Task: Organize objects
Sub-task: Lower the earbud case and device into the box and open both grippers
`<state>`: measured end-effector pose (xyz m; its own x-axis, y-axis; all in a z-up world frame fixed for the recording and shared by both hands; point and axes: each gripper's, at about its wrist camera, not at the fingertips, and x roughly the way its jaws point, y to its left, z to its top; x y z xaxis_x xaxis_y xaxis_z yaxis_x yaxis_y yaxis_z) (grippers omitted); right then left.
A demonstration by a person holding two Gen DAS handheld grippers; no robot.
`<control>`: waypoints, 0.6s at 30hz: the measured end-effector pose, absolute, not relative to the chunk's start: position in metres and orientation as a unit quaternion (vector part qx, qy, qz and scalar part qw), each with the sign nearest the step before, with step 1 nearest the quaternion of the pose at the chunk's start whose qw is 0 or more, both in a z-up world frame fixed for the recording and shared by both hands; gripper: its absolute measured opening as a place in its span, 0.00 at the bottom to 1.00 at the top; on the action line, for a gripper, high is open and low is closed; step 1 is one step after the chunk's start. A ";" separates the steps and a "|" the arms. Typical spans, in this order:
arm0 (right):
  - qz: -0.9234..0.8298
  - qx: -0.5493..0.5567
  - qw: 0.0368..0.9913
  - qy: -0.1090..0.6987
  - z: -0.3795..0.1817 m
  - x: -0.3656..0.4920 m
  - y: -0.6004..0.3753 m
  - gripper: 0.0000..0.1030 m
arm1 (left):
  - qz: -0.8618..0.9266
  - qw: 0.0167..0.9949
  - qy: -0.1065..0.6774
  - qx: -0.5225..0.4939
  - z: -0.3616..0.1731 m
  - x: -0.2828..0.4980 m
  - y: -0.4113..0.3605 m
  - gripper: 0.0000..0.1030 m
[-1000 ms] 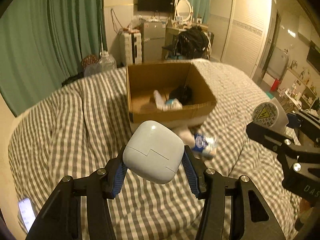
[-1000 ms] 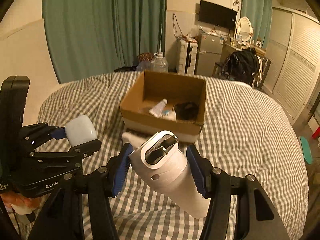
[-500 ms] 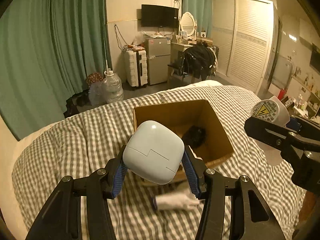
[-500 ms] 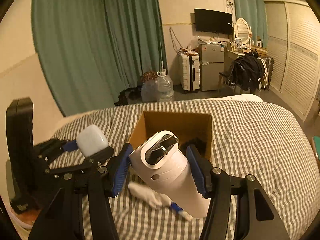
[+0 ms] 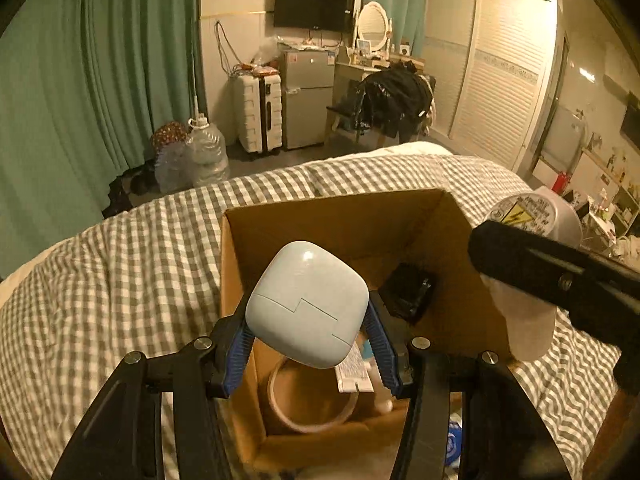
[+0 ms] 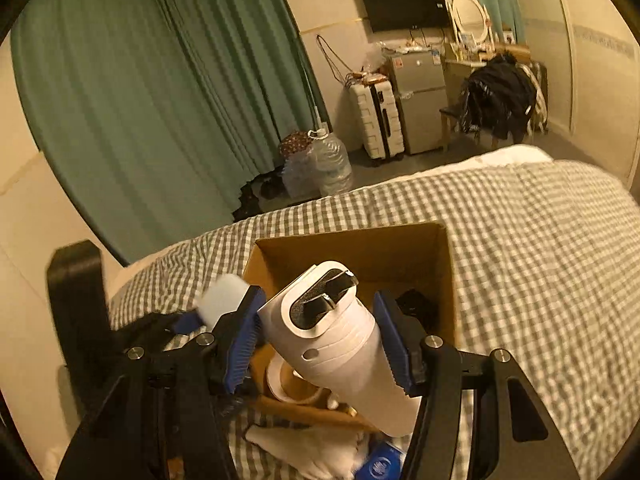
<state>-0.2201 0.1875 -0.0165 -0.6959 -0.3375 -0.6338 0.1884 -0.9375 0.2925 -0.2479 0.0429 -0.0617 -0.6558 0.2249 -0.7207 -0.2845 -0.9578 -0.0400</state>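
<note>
In my left gripper (image 5: 308,354) the blue pads are clamped on both sides of a pale blue rounded case (image 5: 307,310) with a zigzag seam across its face. My right gripper (image 6: 322,350) has its jaws closed on a white cylinder (image 6: 336,344), tilted, with a dark handle set into a recess in its top. From the left camera I see that cylinder's other end, a round label with a yellow warning mark, sticking out past the right gripper's black finger.

Both loads hang over the near side of an open cardboard box (image 5: 344,220) that sits on a bed (image 5: 120,264) covered in a grey-and-white checked sheet. Inside the box, against the near wall, lies a roll of tape (image 5: 312,400). Just beside it is a white item with printed text that I cannot identify. A black object (image 5: 408,292) lies further in, toward the far right corner.

On the sheet outside the box's near wall lie a white crumpled thing (image 6: 312,448) and something blue and round (image 6: 378,466), both partly hidden by my grippers.

Past the foot of the bed I see clear water jugs (image 5: 208,156) on the floor before green curtains (image 5: 80,100). Further back stand a white suitcase (image 5: 258,112), a small grey fridge (image 5: 306,100), and a chair heaped with dark clothes (image 5: 396,96). A television (image 5: 314,10) hangs on the far wall.
</note>
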 end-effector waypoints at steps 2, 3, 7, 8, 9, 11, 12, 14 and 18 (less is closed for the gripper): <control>-0.912 0.371 0.138 -0.106 -0.029 -0.229 0.187 0.54 | 0.906 0.140 0.040 -0.398 -0.071 -0.255 0.045 0.52; -0.911 0.375 0.135 -0.107 -0.035 -0.233 0.187 0.54 | 0.904 0.140 0.041 -0.401 -0.075 -0.257 0.046 0.52; -0.904 0.391 0.128 -0.115 -0.058 -0.246 0.189 0.54 | 0.902 0.145 0.049 -0.404 -0.087 -0.258 0.051 0.52; -0.905 0.392 0.124 -0.112 -0.061 -0.247 0.189 0.54 | 0.902 0.146 0.053 -0.404 -0.089 -0.257 0.052 0.52; -0.905 0.393 0.122 -0.109 -0.064 -0.249 0.189 0.54 | 0.902 0.147 0.054 -0.403 -0.091 -0.258 0.053 0.52; -0.903 0.398 0.119 -0.108 -0.069 -0.252 0.188 0.54 | 0.901 0.149 0.052 -0.405 -0.094 -0.258 0.052 0.52; -0.903 0.399 0.119 -0.108 -0.070 -0.254 0.188 0.54 | 0.899 0.150 0.049 -0.408 -0.095 -0.257 0.051 0.52; -0.902 0.402 0.113 -0.106 -0.074 -0.254 0.189 0.55 | 0.896 0.153 0.045 -0.414 -0.098 -0.257 0.050 0.54; -0.907 0.396 0.101 -0.105 -0.067 -0.253 0.191 0.64 | 0.900 0.158 0.047 -0.402 -0.091 -0.248 0.049 0.81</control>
<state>-0.2533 0.1908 -0.0666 -0.6665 -0.2669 -0.6960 0.1002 -0.9573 0.2711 -0.2482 0.0489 -0.0906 -0.6262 0.2471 -0.7395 -0.3226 -0.9456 -0.0428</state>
